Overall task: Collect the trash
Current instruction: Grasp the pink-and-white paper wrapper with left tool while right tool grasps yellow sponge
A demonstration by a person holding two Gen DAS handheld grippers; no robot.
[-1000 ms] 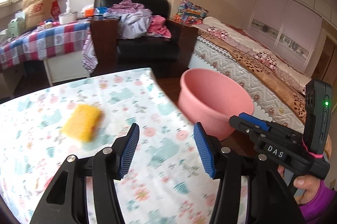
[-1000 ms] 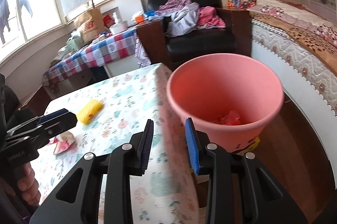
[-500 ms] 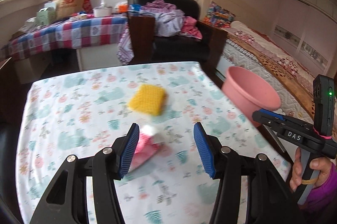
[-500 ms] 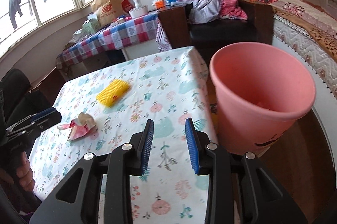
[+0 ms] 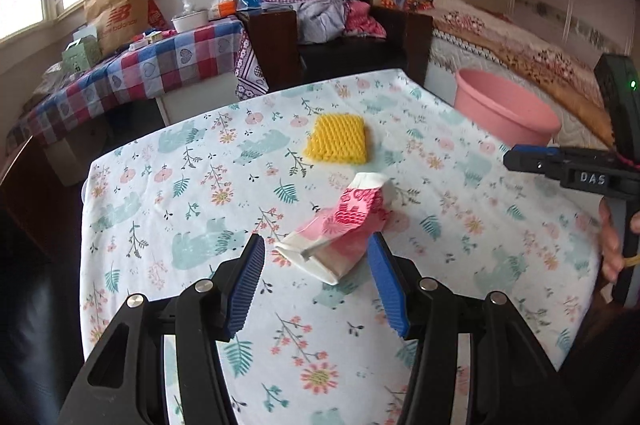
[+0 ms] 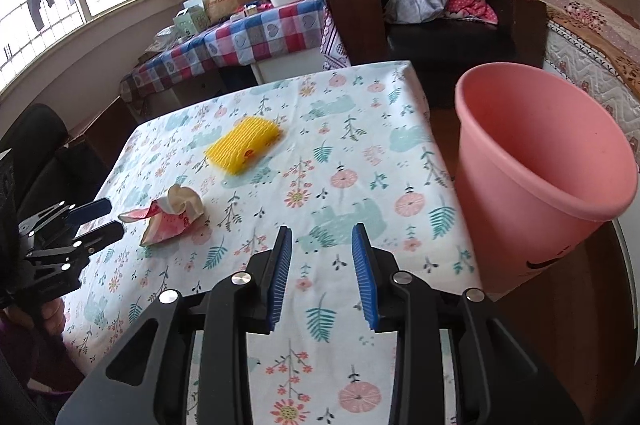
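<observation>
A crumpled pink-and-white paper (image 5: 344, 225) lies on the floral tablecloth (image 5: 180, 185), with a yellow foam net (image 5: 338, 139) just behind it. My left gripper (image 5: 316, 239) is open, its blue pads wide apart; the paper's near end sits at its fingertips and neither pad presses on it. In the right wrist view the left gripper (image 6: 112, 216) stands just left of the paper (image 6: 172, 213), and the yellow net (image 6: 244, 143) lies further back. My right gripper (image 6: 322, 231) hovers over the cloth, jaws partly apart and empty. The pink bucket (image 6: 540, 161) stands beside the table's right edge.
Behind the table stand a chequered table (image 6: 248, 33) loaded with bags and boxes, and a black armchair (image 5: 344, 37) piled with clothes. A bed (image 5: 520, 37) runs along the right. The bucket (image 5: 504, 109) stands between table and bed. A hand (image 5: 610, 249) holds the right gripper.
Both grippers swung left, away from the bucket and over the table. The left one came up to the crumpled paper, which now lies at its fingertips. Jaw gaps look unchanged.
</observation>
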